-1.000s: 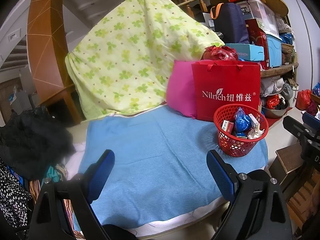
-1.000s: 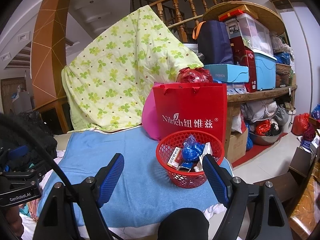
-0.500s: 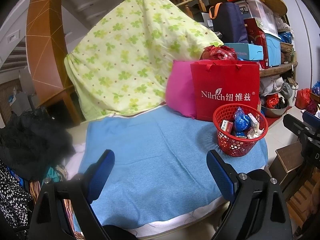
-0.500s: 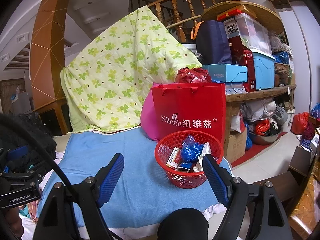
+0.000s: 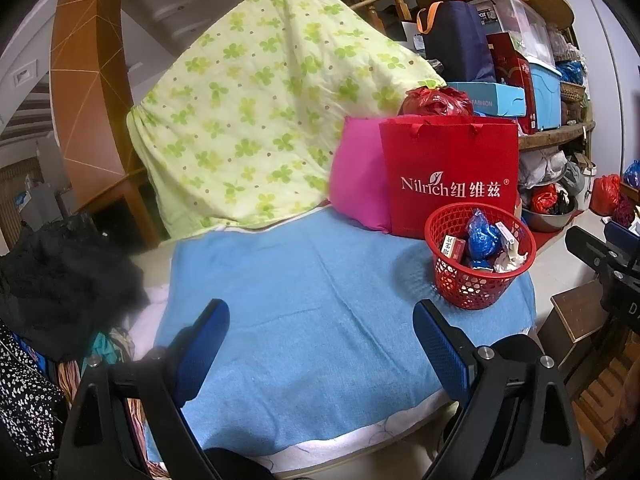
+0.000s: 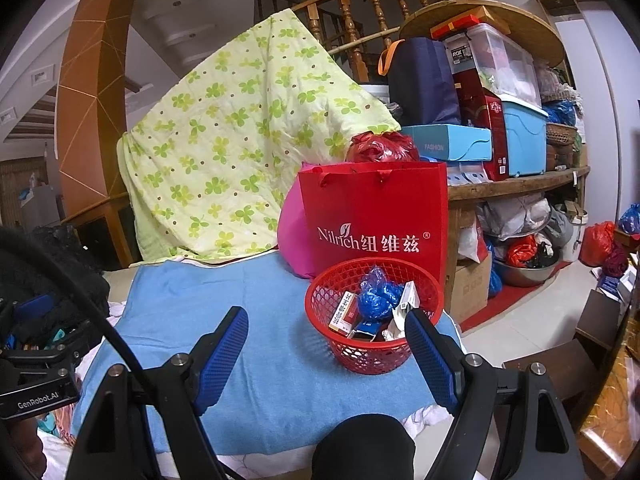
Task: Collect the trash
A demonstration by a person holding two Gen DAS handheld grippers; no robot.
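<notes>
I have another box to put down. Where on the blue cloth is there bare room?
The blue cloth lies bare from the red basket leftward to the black clothes, and forward to both open tongs. Crowded: the back right, with basket, red bag and pink cushion.

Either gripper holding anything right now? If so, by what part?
Nothing held. Left gripper and right gripper are both open and empty; the trash sits in the red basket.

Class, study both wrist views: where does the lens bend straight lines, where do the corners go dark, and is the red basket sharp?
Left wrist view: fisheye bows the wooden pillar, corners are black, and the red basket is sharp. Right wrist view: the shelf curves and the red basket is crisp between the open right gripper fingers, under soft, even light.
</notes>
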